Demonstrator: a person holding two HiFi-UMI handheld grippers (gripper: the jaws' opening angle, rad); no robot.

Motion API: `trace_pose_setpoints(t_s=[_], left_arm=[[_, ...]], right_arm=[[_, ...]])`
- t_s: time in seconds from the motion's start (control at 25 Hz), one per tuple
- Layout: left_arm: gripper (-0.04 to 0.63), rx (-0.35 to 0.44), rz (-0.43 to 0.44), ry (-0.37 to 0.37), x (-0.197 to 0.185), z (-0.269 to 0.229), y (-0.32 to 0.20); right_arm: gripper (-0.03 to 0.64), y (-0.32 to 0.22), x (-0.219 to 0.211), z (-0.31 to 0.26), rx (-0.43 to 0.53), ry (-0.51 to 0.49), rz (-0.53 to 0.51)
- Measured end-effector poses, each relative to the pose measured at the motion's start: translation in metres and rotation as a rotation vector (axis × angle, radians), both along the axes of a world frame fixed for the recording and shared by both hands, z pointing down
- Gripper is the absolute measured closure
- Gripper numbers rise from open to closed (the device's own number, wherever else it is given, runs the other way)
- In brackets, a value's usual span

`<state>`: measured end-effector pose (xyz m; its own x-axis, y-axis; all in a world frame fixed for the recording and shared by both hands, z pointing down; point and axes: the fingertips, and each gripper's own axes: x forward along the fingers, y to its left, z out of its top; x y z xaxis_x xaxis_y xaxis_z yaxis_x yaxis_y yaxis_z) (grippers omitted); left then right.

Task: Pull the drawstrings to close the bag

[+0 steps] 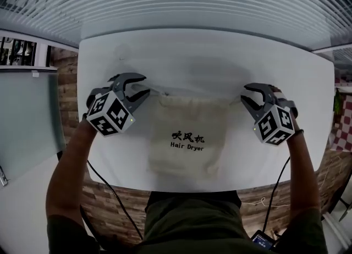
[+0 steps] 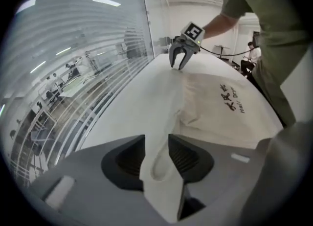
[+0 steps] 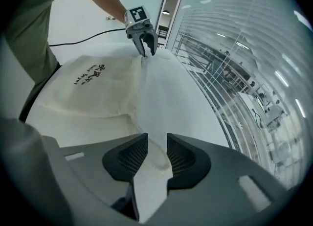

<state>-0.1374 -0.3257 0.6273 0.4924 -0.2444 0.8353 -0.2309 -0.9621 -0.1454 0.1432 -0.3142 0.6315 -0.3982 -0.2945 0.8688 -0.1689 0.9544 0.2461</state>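
Observation:
A cream drawstring bag printed "Hair Dryer" lies flat in the middle of the white table, its gathered mouth on the far side. My left gripper sits at the mouth's left corner. Its jaws stand apart, and the left drawstring loop lies slack between them without being pressed. My right gripper sits at the mouth's right corner, also open, with the right drawstring loop loose between its pads. Each gripper view shows the other gripper across the bag, the right gripper and the left gripper.
A glass wall with horizontal blinds runs just past the table's far edge. The person's body stands against the near edge, and black cables hang from both grippers. Bare table top lies to either side of the bag.

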Motion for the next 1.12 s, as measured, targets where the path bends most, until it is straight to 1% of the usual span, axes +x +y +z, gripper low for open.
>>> trace_pose_setpoints(t_s=[0.12, 0.24, 0.32, 0.44, 0.48, 0.6, 0.76, 0.92, 1.0, 1.12], left_arm=[[0.479, -0.002, 0.082, -0.068, -0.004, 0.007, 0.000], [0.479, -0.037, 0.146, -0.116, -0.008, 0.011, 0.002], [0.479, -0.069, 0.169, -0.134, -0.012, 0.012, 0.003], [0.479, -0.111, 0.177, -0.156, -0.019, 0.015, 0.002], [0.479, -0.123, 0.178, -0.164, -0.020, 0.016, 0.001], [0.479, -0.159, 0.182, -0.179, -0.023, 0.020, 0.001], [0.479, -0.218, 0.175, -0.181, -0.023, 0.022, 0.001], [0.485, -0.279, 0.149, -0.185, -0.022, 0.021, -0.003], [0.508, -0.279, 0.147, -0.193, -0.022, 0.021, -0.005], [0.516, -0.250, 0.152, -0.210, -0.021, 0.021, -0.005]], right_arm=[[0.511, -0.002, 0.002, 0.006, -0.010, 0.036, -0.044], [0.511, -0.002, 0.003, 0.008, -0.023, 0.069, -0.083], [0.511, -0.004, 0.006, 0.009, -0.036, 0.086, -0.098], [0.507, -0.009, 0.012, 0.013, -0.065, 0.100, -0.099], [0.495, -0.010, 0.013, 0.014, -0.083, 0.096, -0.094], [0.495, -0.011, 0.014, 0.017, -0.164, 0.078, -0.068], [0.497, -0.012, 0.015, 0.019, -0.270, 0.032, -0.018], [0.500, -0.018, 0.013, 0.015, -0.324, -0.026, 0.023], [0.516, -0.020, 0.014, 0.014, -0.338, -0.040, 0.036], [0.557, -0.021, 0.016, 0.014, -0.342, -0.049, 0.045]])
